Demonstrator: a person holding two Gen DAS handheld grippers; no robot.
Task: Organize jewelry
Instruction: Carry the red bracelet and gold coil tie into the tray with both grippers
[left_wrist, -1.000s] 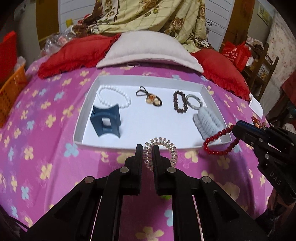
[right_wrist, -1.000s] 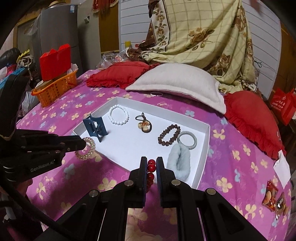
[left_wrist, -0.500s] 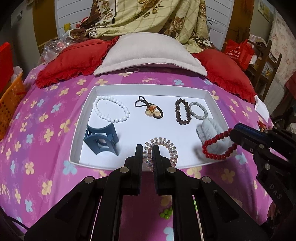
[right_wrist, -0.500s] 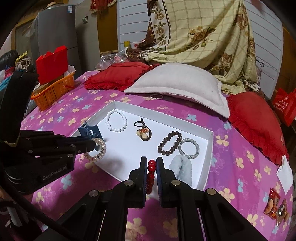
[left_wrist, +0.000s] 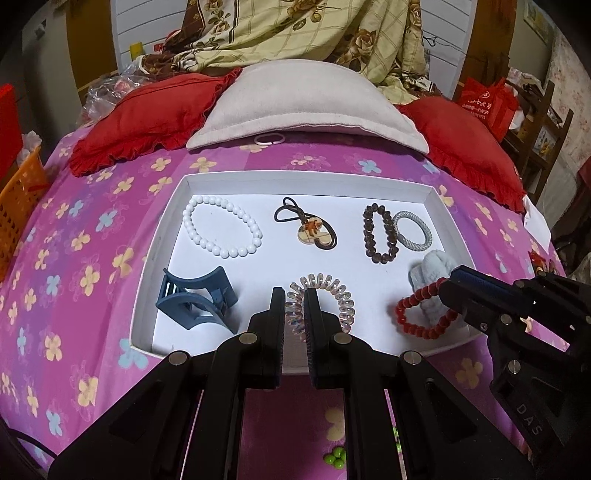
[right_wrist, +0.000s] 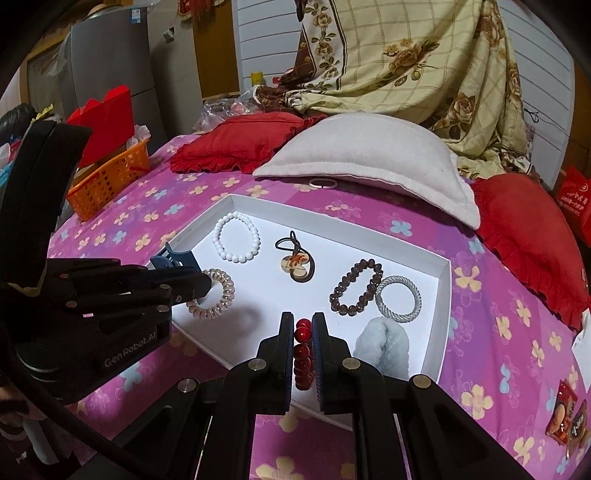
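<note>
A white tray (left_wrist: 441, 201) lies on the flowered pink bedspread. My left gripper (left_wrist: 294, 295) is shut on a clear spiral hair tie (left_wrist: 341, 297) and holds it over the tray's near middle. It also shows in the right wrist view (right_wrist: 218, 291). My right gripper (right_wrist: 303, 325) is shut on a red bead bracelet (right_wrist: 303, 350), seen over the tray's near right corner in the left wrist view (left_wrist: 421, 317). In the tray lie a white bead bracelet (left_wrist: 221, 230), a pendant hair tie (left_wrist: 310, 230), a brown bead bracelet (left_wrist: 378, 234), a silver ring tie (left_wrist: 412, 230), a pale blue scrunchie (left_wrist: 430, 271) and a blue claw clip (left_wrist: 195, 299).
A beige pillow (left_wrist: 306, 101) and two red cushions (left_wrist: 147, 118) lie behind the tray, with a white ring (left_wrist: 269, 139) at the pillow's edge. An orange basket (right_wrist: 110, 181) stands at the left. Green beads (left_wrist: 334, 458) lie on the bedspread near me. Snack packets (right_wrist: 567, 413) lie at the right.
Both grippers have moved forward over the tray with their loads. The spiral tie and the red bracelet now hang above the tray's near part rather than its front edge.
</note>
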